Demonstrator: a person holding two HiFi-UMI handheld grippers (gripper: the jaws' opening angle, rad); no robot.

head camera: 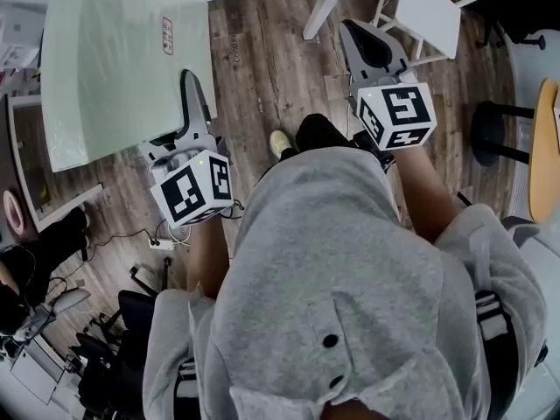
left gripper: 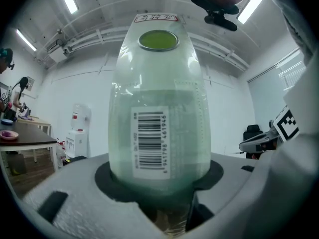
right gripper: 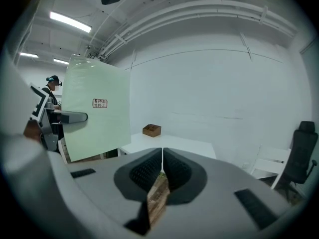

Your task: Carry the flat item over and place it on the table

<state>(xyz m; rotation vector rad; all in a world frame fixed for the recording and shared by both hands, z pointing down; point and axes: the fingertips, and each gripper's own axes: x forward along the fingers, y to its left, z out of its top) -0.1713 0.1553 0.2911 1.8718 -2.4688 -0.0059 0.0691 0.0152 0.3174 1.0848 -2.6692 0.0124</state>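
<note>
The flat item point(head camera: 122, 59) is a large pale green translucent sheet with a small red-print label, held up at the upper left of the head view. My left gripper point(head camera: 191, 116) is shut on its lower right edge. In the left gripper view the flat item point(left gripper: 159, 98) rises straight out of the left gripper point(left gripper: 160, 185) and carries a barcode sticker. My right gripper point(head camera: 374, 49) is held in front of me at the right, away from the sheet. In its own view the right gripper point(right gripper: 162, 164) is shut with nothing in it, and the flat item point(right gripper: 97, 113) shows at the left.
A white table point(right gripper: 172, 144) with a small brown box point(right gripper: 151, 130) stands ahead by the white wall. A white chair point(head camera: 427, 11), a black stool point(head camera: 490, 129) and floor cables point(head camera: 162, 243) surround me on the wood floor. A water dispenser point(left gripper: 78, 128) stands far left.
</note>
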